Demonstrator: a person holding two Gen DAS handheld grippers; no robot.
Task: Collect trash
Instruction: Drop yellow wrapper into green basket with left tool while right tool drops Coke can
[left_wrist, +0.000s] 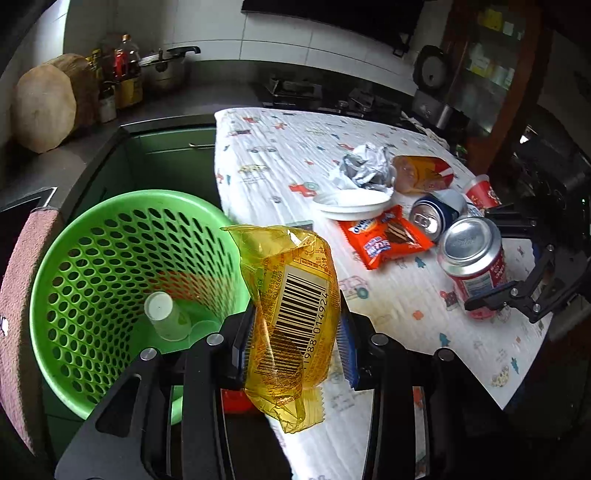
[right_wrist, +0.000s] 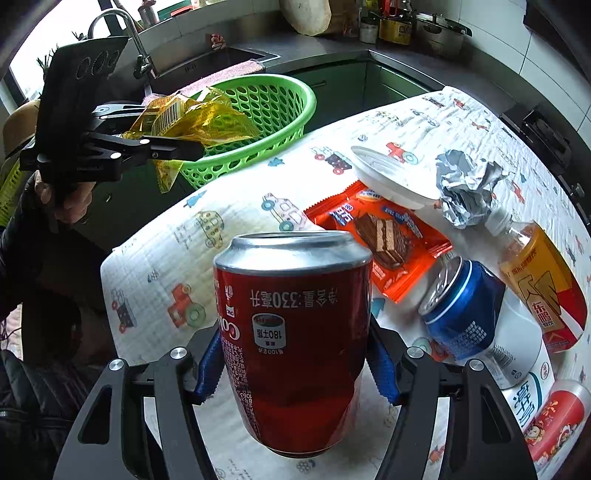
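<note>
My left gripper (left_wrist: 295, 347) is shut on a crumpled yellow wrapper (left_wrist: 291, 306) with a barcode, held at the table's left edge beside the green perforated basket (left_wrist: 92, 266). A white cup (left_wrist: 166, 317) lies in the basket. In the right wrist view the left gripper (right_wrist: 192, 147) holds the yellow wrapper (right_wrist: 192, 122) in front of the basket (right_wrist: 273, 110). My right gripper (right_wrist: 295, 365) is shut on a red soda can (right_wrist: 295, 332), lifted just above the cloth. From the left wrist view, the red can (left_wrist: 472, 262) sits in the right gripper (left_wrist: 476, 306).
On the patterned tablecloth (right_wrist: 177, 258) lie an orange wafer packet (right_wrist: 384, 243), a white lid (right_wrist: 391, 177), crumpled foil (right_wrist: 465, 188), a blue can (right_wrist: 461, 306), an orange-labelled bottle (right_wrist: 539, 284) and a red cup (right_wrist: 557, 417). A sink and dark counter stand behind the basket.
</note>
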